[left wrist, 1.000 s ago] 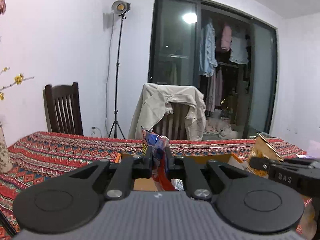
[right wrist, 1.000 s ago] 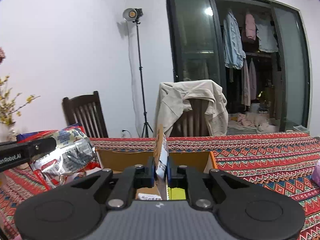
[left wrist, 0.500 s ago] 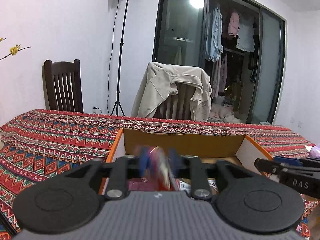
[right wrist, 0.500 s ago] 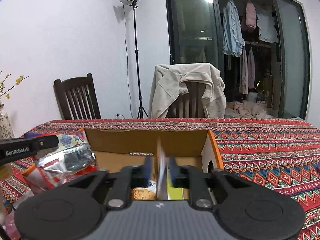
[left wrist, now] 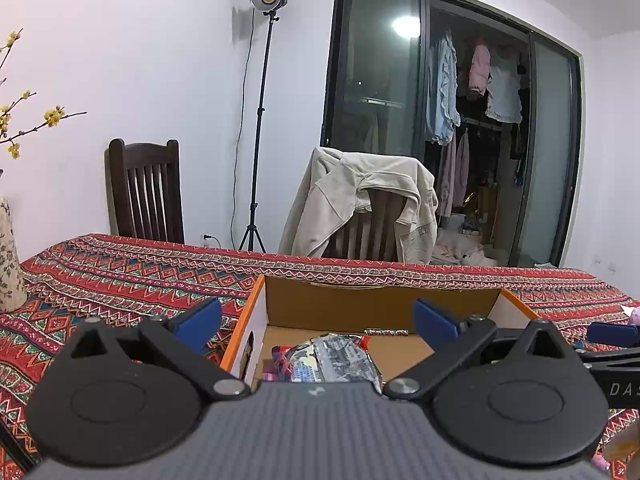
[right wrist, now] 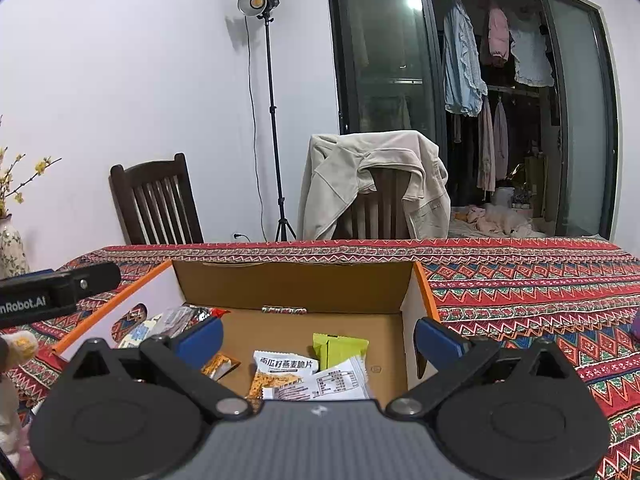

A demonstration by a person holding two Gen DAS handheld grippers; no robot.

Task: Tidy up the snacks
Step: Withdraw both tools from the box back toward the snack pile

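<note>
An open cardboard box with orange edges stands on the patterned tablecloth. My left gripper hovers over its left part, jaws opening wide, nothing between the blue pads; a silver, blue and red snack bag lies loose in the box below. My right gripper hovers over the box, jaws opening too, holding nothing. Under it lie a white and orange pack, a white pack with a printed label, a green pack and a small orange one.
Behind the table stand a chair draped with a beige jacket, a dark wooden chair and a light stand. A flowered vase sits at the table's left end. One finger of the left gripper reaches in at left.
Both grippers were shut on snack packs a second ago. Their jaws have spread wide and the packs have dropped into the box. The left gripper has sunk toward the box.
</note>
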